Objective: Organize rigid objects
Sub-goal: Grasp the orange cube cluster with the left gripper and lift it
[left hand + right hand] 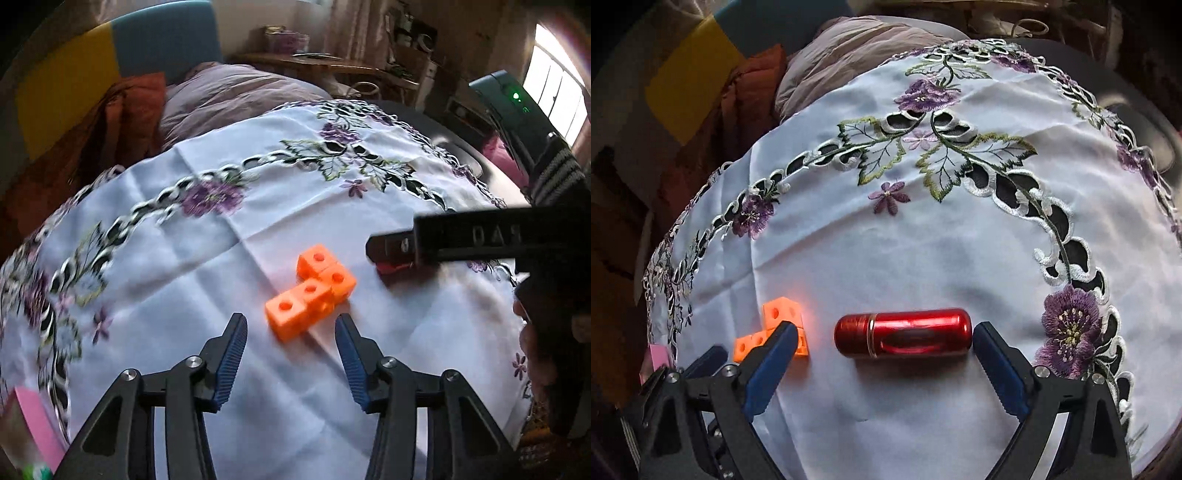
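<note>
Red capsule (903,333) lying crosswise between the released right tongs (882,339); orange block piece (308,290) sitting just beyond the released left tongs (291,326).

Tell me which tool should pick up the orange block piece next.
Left. The left tool is open right in front of the orange block piece, which lies free on the tablecloth near its fingertips. The right tool is open around the red capsule, with the blocks outside its left finger.
</note>
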